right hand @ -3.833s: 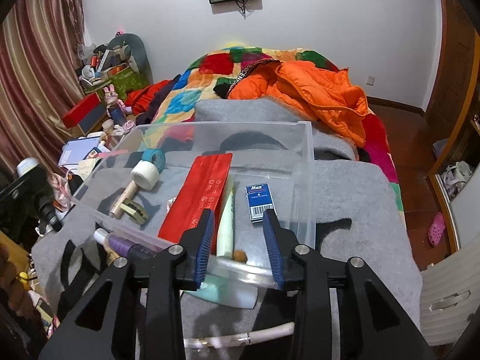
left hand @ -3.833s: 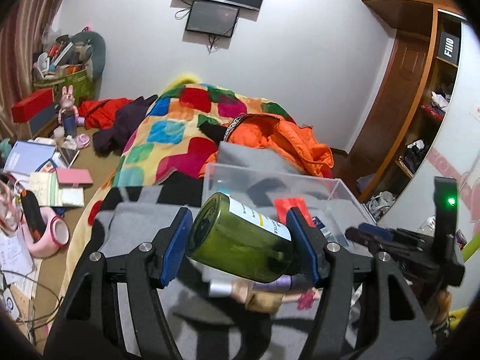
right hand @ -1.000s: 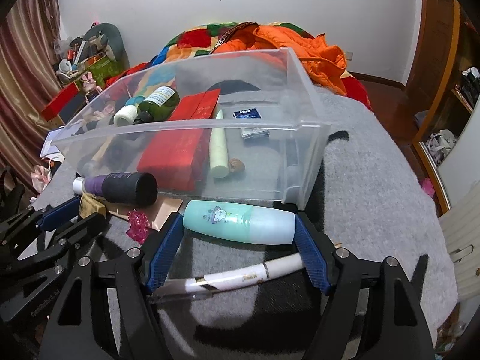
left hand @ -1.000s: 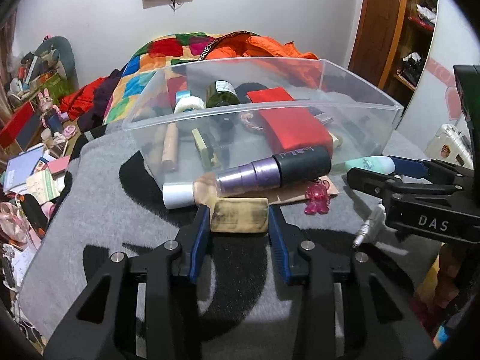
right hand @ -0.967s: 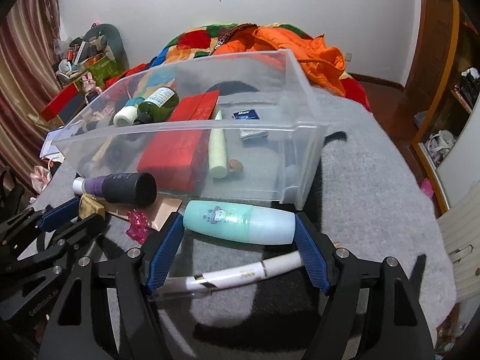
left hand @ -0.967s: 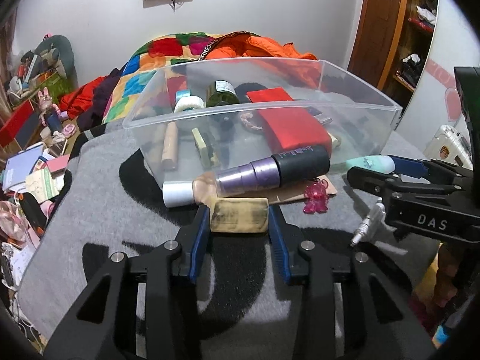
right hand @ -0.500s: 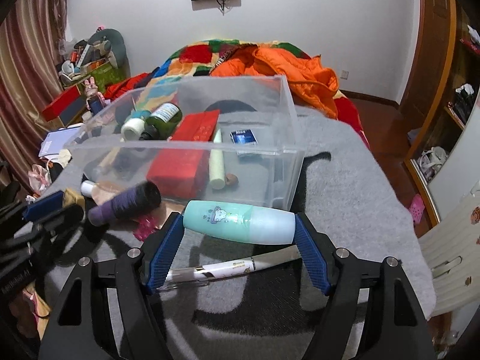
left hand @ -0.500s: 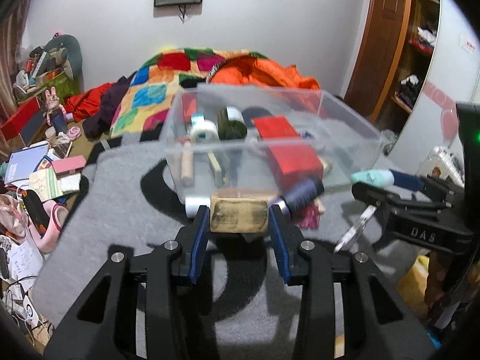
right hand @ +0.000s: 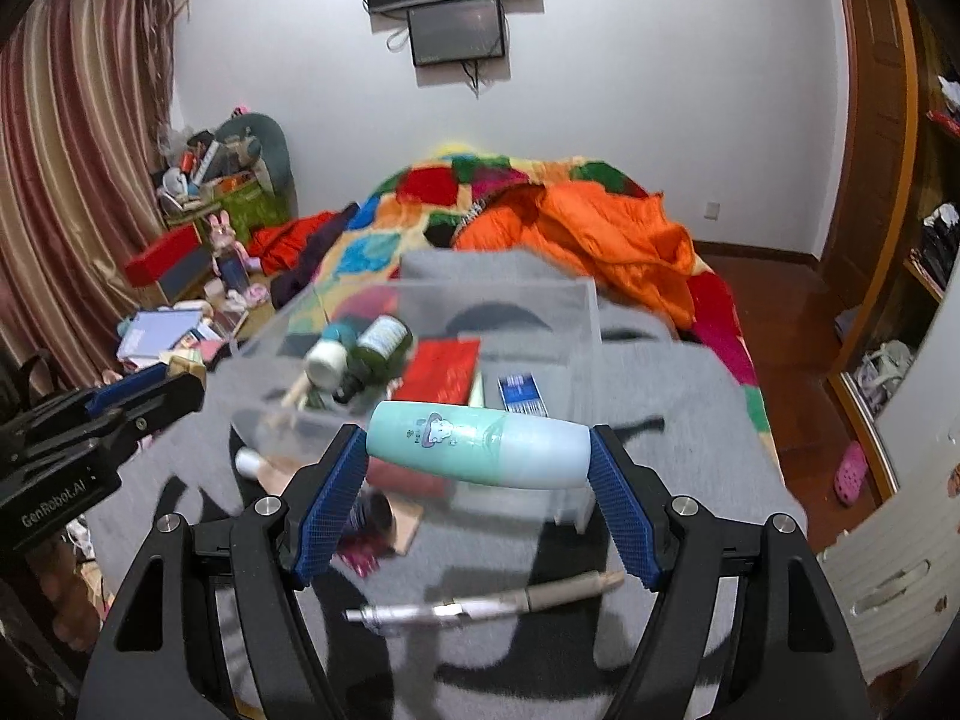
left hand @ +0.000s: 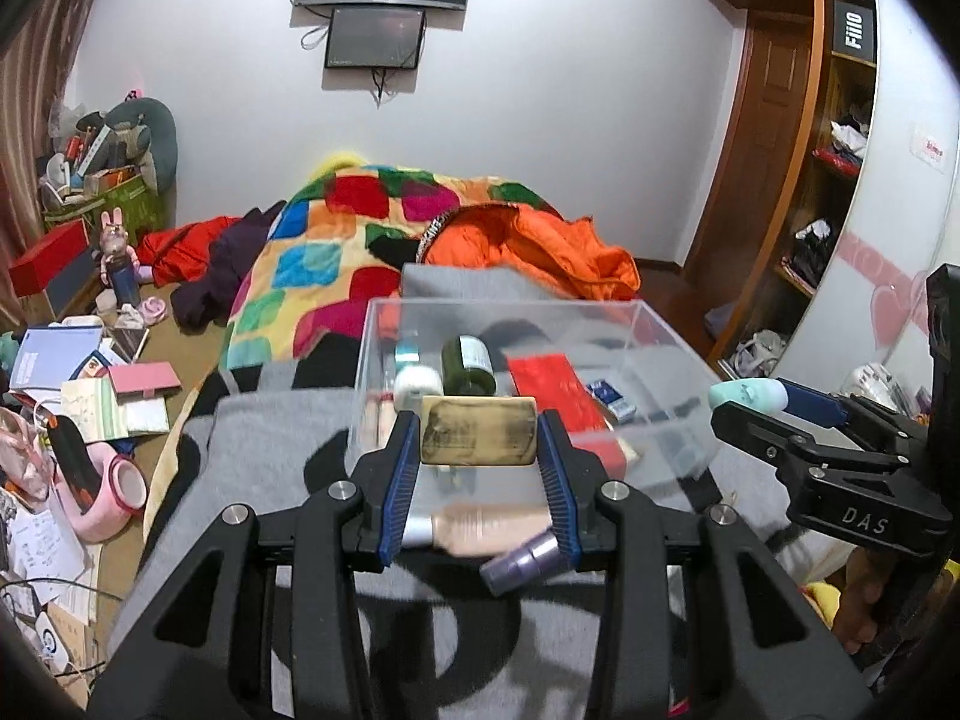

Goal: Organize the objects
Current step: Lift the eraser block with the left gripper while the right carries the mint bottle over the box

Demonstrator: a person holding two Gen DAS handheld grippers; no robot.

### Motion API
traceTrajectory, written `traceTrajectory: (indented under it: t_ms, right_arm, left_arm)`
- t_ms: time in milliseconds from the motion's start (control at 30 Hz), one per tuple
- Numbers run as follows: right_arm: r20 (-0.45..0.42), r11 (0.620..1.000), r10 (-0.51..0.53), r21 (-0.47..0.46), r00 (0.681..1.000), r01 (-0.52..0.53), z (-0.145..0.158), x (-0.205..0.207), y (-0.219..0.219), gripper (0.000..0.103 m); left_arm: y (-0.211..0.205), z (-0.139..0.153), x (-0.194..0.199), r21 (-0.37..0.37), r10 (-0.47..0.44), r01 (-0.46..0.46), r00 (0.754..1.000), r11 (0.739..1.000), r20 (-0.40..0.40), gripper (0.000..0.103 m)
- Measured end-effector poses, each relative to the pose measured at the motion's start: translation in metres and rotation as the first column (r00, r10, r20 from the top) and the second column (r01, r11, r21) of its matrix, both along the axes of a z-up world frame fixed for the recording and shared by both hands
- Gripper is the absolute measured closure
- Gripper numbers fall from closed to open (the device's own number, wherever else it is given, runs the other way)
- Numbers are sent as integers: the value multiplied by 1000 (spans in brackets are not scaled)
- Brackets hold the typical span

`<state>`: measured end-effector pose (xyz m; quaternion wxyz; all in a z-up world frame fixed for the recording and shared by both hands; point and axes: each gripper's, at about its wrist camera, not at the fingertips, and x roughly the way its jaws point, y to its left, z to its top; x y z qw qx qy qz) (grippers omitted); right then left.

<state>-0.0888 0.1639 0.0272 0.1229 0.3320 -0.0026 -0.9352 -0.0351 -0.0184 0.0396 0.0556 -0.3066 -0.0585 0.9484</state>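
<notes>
— Grippers, what are they gripping right now?

— I'm seeing my left gripper [left hand: 478, 447] clamping a flat tan rectangular block [left hand: 478, 431] above the grey blanket [left hand: 264, 438]; my right gripper [right hand: 479, 450] is squeezing a mint-green plastic bottle [right hand: 478, 443] endwise — both are hanging just before the clear plastic bin [right hand: 585, 324].
</notes>
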Motion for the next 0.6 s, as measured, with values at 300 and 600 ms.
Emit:
traceTrajectory:
  t_ms: [300,600]
  right_arm:
    - [25,1000,11,18,1000,-12,-10,-32,-10,32]
    - [90,1000,14,-19,996,-12,-26,-57,-7,32]
  left_arm:
    - [-1,-13,-26,-2,23,-23,999,1000,36,64]
    - [-7,-22,-31,13,13,-14,998,1000,65,64]
